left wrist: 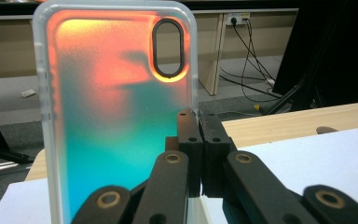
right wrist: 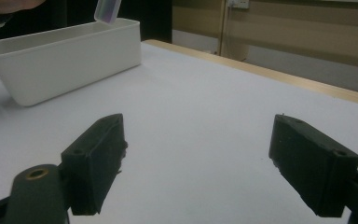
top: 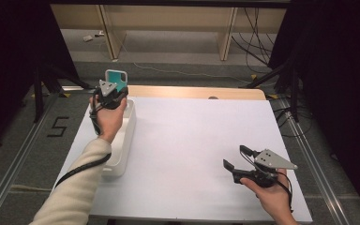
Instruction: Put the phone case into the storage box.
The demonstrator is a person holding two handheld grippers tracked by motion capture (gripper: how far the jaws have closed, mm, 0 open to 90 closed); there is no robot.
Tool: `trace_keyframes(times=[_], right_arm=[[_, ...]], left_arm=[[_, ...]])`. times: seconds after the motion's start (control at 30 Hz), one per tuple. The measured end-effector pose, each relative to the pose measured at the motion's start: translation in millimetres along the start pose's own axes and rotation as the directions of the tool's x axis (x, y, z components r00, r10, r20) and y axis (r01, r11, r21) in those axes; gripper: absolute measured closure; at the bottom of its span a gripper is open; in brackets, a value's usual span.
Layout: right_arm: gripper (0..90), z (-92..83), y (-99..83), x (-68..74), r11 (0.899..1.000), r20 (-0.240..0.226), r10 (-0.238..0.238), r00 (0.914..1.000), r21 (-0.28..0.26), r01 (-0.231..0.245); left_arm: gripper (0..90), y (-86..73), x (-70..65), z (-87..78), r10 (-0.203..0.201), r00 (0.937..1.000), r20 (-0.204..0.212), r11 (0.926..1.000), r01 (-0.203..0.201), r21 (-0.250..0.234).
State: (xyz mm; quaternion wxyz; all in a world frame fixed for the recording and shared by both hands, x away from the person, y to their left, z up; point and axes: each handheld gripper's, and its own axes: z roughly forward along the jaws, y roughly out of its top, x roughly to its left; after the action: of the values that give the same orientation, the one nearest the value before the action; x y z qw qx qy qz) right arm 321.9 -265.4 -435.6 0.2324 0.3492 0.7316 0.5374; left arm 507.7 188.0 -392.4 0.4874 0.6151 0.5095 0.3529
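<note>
The left tongs (left wrist: 199,140) pinch the right edge of a phone case (left wrist: 116,107), upright above the white bin (top: 122,140) on the bench (top: 192,140); light, bendy and slick, it looks best gripped at its rim, while the right tongs (right wrist: 200,163) rest spread.

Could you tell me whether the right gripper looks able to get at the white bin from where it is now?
Probably yes: the right gripper has its jaws open and bare tabletop lies between it and the white bin; the left gripper holds a phone case above it.
</note>
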Motion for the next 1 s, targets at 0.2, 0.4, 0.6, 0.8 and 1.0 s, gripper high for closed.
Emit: trace_keyframes(times=[0.2,0.4,0.6,0.8,1.0], right_arm=[[19.5,-0.3,0.1,-0.2,1.000,0.003,-0.004,1.0000,0.002,0.004],[19.3,0.0,0.1,0.2,1.000,-0.001,-0.001,1.0000,0.000,0.001],[19.3,0.6,-0.2,0.6,1.000,0.000,0.003,1.0000,-0.007,-0.003],[19.3,0.7,-0.3,0.4,1.000,0.000,0.003,1.0000,-0.006,-0.003],[19.3,0.1,-0.1,0.2,1.000,-0.001,0.000,1.0000,-0.001,0.000]], left_arm=[[88.5,-0.5,1.8,2.7,-0.002,1.0000,-0.005,1.0000,0.002,0.003],[88.5,-0.1,2.1,4.8,0.000,1.0000,-0.007,1.0000,0.000,0.008],[88.5,-0.2,0.6,7.9,0.004,1.0000,0.000,0.9999,-0.004,0.010],[88.5,-1.0,-1.0,11.2,0.007,1.0000,0.001,0.9999,-0.007,0.009],[88.5,-2.1,-1.2,13.5,0.012,0.9999,0.000,0.9998,-0.012,0.015]])
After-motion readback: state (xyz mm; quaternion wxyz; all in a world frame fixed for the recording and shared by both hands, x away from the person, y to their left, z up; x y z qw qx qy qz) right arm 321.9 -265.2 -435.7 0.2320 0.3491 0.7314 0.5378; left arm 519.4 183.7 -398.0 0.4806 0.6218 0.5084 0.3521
